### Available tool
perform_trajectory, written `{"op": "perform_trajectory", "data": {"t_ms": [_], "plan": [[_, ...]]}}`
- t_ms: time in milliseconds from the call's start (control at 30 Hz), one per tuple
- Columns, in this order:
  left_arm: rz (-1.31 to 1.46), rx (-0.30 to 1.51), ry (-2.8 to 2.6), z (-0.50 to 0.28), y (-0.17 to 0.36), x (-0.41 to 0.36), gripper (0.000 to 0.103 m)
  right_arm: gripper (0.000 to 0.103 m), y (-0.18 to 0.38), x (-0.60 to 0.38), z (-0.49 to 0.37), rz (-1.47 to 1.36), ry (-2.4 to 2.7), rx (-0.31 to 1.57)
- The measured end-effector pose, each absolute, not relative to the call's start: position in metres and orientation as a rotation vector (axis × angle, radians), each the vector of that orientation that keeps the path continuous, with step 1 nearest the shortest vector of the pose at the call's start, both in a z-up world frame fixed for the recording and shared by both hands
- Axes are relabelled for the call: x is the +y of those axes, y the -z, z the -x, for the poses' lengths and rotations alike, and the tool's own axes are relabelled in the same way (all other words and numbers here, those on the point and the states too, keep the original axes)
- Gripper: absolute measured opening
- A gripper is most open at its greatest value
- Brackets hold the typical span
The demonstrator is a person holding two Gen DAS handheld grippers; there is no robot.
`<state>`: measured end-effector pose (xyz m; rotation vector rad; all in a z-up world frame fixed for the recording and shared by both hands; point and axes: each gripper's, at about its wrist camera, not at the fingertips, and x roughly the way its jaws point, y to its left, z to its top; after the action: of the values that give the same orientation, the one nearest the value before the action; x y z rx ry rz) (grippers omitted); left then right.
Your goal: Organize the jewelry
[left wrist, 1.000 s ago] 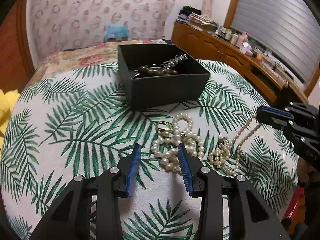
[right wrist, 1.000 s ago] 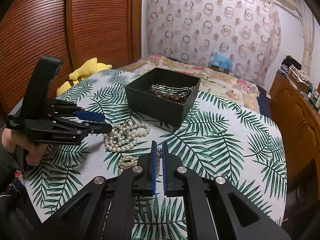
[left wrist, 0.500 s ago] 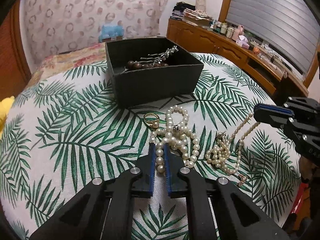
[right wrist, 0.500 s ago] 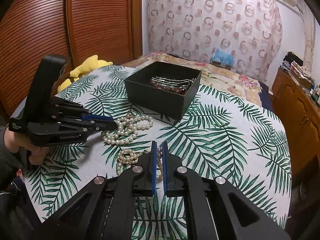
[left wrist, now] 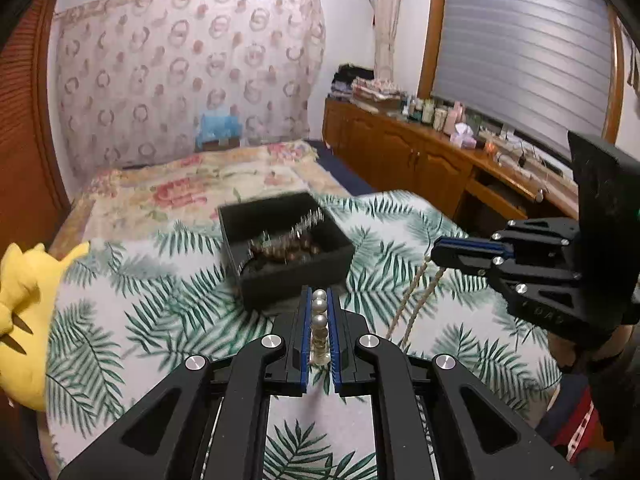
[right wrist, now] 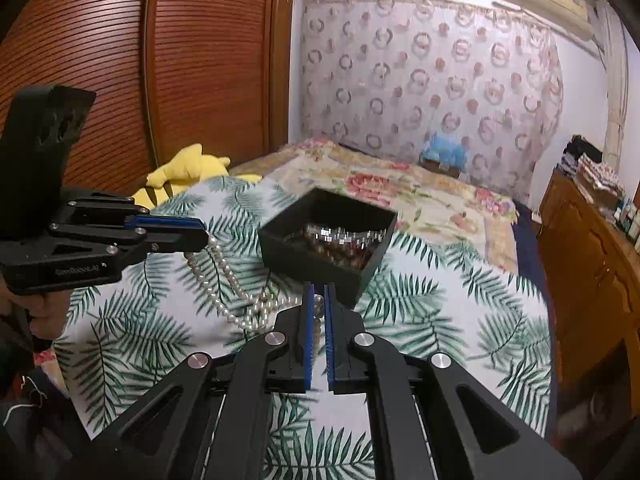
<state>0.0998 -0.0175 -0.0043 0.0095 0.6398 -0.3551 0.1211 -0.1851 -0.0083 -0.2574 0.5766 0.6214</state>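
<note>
My left gripper point(left wrist: 319, 294) is shut on a large-pearl necklace point(left wrist: 319, 321) and holds it lifted above the table; from the right wrist view that necklace point(right wrist: 224, 280) hangs down from the left gripper point(right wrist: 200, 236). My right gripper point(right wrist: 318, 292) is shut on a thin small-pearl strand point(right wrist: 317, 320), which in the left wrist view point(left wrist: 412, 300) hangs from the right gripper point(left wrist: 436, 254). The black box point(left wrist: 286, 248) with brown beads and a silver piece stands just beyond both grippers on the palm-leaf tablecloth point(left wrist: 132, 320).
A yellow plush toy point(left wrist: 24, 308) lies at the table's left edge. A bed with a floral cover point(right wrist: 420, 192) is behind the table. A wooden sideboard point(left wrist: 420, 160) with clutter runs along the right wall.
My left gripper closed on the large-pearl necklace and lifted it. My right gripper lifted with the thin strand. Both wrist views tilted up toward the box.
</note>
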Motion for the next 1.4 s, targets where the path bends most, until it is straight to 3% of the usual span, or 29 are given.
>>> {"op": "perform_trajectory", "data": {"t_ms": [867,1400], "plan": [[-0.021,0.429,0.316,-0.125,-0.126,-0.011,0.007,0.006,-0.091,-0.186,-0.153,0.229,-0.623,0.411],[-0.007,0.410,0.304,-0.181,-0.146,-0.005,0.007,0.006,-0.128,-0.171,-0.193,0.230,-0.681,0.368]]}}
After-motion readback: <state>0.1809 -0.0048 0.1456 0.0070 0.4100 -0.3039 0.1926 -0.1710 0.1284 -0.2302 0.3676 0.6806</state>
